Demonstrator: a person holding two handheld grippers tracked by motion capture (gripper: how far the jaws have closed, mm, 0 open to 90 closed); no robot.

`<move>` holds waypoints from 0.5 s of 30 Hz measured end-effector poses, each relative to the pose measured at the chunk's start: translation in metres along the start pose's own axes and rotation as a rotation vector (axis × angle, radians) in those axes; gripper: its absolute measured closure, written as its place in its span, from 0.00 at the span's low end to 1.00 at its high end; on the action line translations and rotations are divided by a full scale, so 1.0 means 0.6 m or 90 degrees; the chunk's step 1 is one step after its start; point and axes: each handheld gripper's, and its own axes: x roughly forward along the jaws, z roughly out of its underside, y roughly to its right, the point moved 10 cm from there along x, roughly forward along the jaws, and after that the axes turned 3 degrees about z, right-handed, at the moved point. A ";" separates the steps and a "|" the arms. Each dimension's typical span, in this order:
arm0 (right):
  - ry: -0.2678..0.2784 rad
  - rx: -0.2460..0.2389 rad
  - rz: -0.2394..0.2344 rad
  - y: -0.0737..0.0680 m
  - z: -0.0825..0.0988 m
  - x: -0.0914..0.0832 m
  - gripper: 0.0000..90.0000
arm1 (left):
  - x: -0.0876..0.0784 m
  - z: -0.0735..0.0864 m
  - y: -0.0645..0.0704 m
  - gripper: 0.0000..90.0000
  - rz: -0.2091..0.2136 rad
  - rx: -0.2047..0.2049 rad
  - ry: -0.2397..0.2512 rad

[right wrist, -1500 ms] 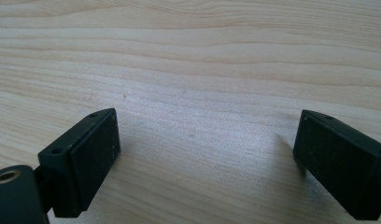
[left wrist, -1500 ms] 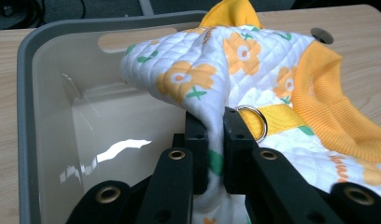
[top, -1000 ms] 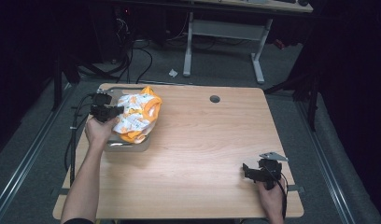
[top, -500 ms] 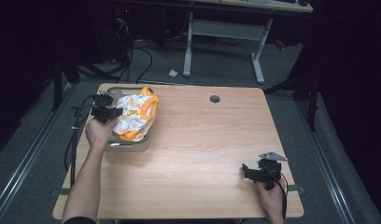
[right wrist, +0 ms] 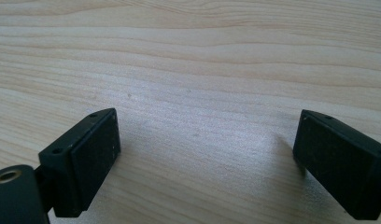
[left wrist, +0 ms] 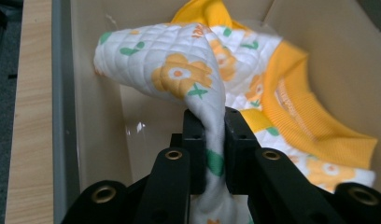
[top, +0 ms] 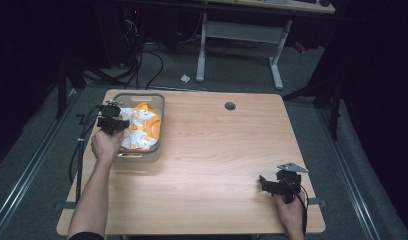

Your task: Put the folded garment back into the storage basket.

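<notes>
Right claw [top: 263,183] sits near the front right edge of the worktop [top: 217,165], jaws spread wide with bare wood between them, nothing held. Left claw [top: 115,122] is over the grey bin [top: 160,107] at the worktop's far left corner, jaws nearly together and pinching a fold of the quilted floral garment [left wrist: 179,70]; they have just been easing apart a little, but the fabric is between the pads and looks gripped. Garment is white quilted cloth with orange flowers and green marks, orange ribbed trim [left wrist: 291,102] on the far side; most of it lies bunched inside the bin, with the pinched fold lifted. Likely light, soft, floppy, and it will drape and sag from any single hold. Not fragile, not slippery. Best hold looks like a thick fold or the ribbed trim.
</notes>
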 end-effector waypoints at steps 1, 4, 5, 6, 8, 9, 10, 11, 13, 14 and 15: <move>0.000 0.000 0.000 0.000 0.000 0.000 0.08 | 0.002 0.001 -0.001 0.87 -0.007 -0.001 -0.008; 0.000 -0.001 0.000 0.000 0.000 0.000 0.08 | 0.009 0.006 -0.004 0.71 -0.022 -0.007 -0.041; 0.000 -0.001 0.000 0.000 0.000 0.000 0.08 | 0.009 0.005 -0.004 0.67 -0.025 -0.005 -0.038; 0.000 0.000 0.000 0.000 0.000 0.000 0.08 | 0.007 0.003 -0.005 0.63 -0.026 -0.008 -0.030; 0.000 -0.001 0.000 0.000 0.000 0.000 0.08 | 0.003 0.001 -0.007 0.54 -0.031 -0.012 -0.021; 0.000 -0.001 0.000 0.000 0.000 0.000 0.08 | 0.000 0.000 -0.008 0.50 -0.036 -0.010 -0.017; 0.000 -0.001 0.000 0.000 0.000 0.000 0.08 | -0.004 -0.002 -0.010 0.47 -0.041 -0.007 -0.011; 0.000 0.000 0.000 0.000 0.000 0.000 0.08 | -0.010 -0.006 -0.010 0.44 -0.045 -0.005 0.003; 0.000 0.000 0.000 0.000 0.000 0.000 0.08 | -0.021 -0.013 -0.007 0.41 -0.038 -0.002 0.024; 0.000 -0.001 0.000 0.000 0.000 0.000 0.08 | -0.029 -0.018 -0.005 0.40 -0.033 0.001 0.039; 0.000 -0.001 0.000 0.000 0.000 0.000 0.08 | -0.037 -0.022 -0.002 0.39 -0.024 0.003 0.052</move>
